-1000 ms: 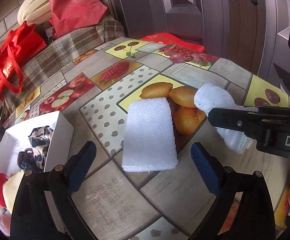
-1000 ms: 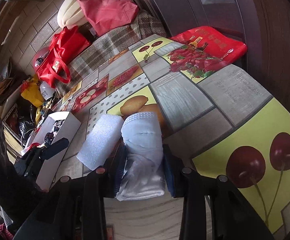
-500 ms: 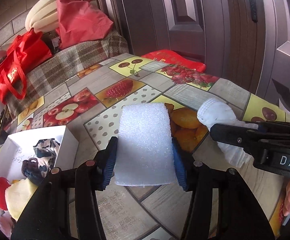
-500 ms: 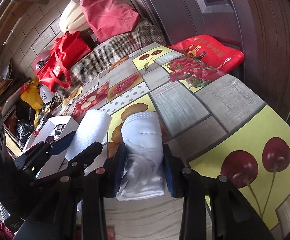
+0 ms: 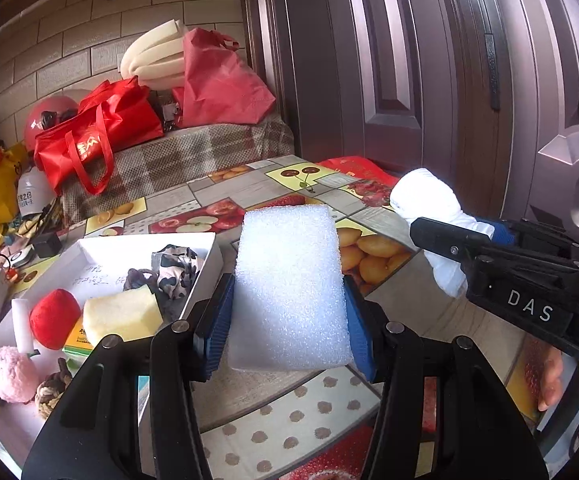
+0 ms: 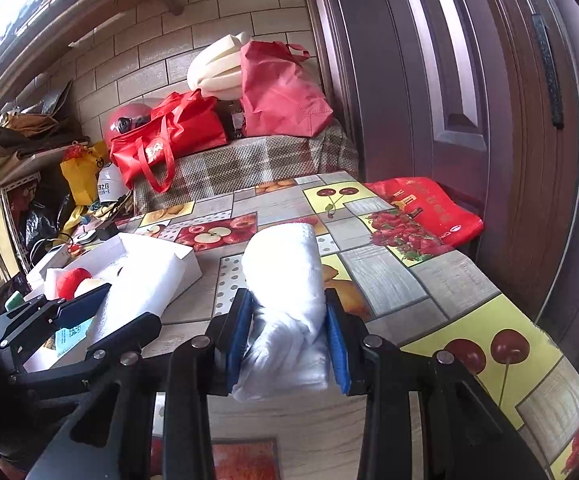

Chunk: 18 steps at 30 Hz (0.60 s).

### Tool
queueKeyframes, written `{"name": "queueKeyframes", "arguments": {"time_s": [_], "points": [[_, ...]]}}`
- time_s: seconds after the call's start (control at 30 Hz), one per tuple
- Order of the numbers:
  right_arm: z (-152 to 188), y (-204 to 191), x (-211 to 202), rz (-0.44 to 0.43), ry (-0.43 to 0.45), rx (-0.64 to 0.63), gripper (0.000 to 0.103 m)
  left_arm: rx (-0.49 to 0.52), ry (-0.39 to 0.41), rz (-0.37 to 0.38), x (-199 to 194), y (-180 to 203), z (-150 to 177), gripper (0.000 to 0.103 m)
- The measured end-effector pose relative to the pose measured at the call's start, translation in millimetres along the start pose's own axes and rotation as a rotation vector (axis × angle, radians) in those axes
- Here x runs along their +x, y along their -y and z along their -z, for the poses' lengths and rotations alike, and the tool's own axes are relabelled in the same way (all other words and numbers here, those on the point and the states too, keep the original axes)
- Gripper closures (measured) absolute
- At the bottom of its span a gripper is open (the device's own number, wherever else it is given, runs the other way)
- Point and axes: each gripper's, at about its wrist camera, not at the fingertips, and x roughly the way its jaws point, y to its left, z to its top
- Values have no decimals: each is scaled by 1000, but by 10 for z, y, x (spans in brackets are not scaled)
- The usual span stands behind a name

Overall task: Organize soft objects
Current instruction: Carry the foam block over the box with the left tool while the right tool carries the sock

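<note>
White foam block (image 5: 289,288) is pinched between the blue pads of the left claw (image 5: 287,312), raised above the worktop (image 5: 393,320) just right of the white box (image 5: 137,248). Rolled white cloth (image 6: 285,280) is clamped in the right claw (image 6: 287,332), further right of the box.

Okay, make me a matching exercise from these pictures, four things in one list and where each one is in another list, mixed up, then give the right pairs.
Things:
1. white foam block
2. rolled white towel
3. red plush ball
4. red tote bag

Places:
A. inside the white box
B. between the pads of the left gripper
C. on the plaid-covered surface by the brick wall
D. between the pads of the right gripper

Pairs: 1-B, 2-D, 3-A, 4-C
</note>
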Motion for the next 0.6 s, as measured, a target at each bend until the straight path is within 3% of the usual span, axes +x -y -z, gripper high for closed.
{"name": "queueKeyframes", "arguments": {"time_s": [0.6], "points": [[172,-756,-149,-51,32,-165,67,-66,52,-58,-749,-602,408,51]]}}
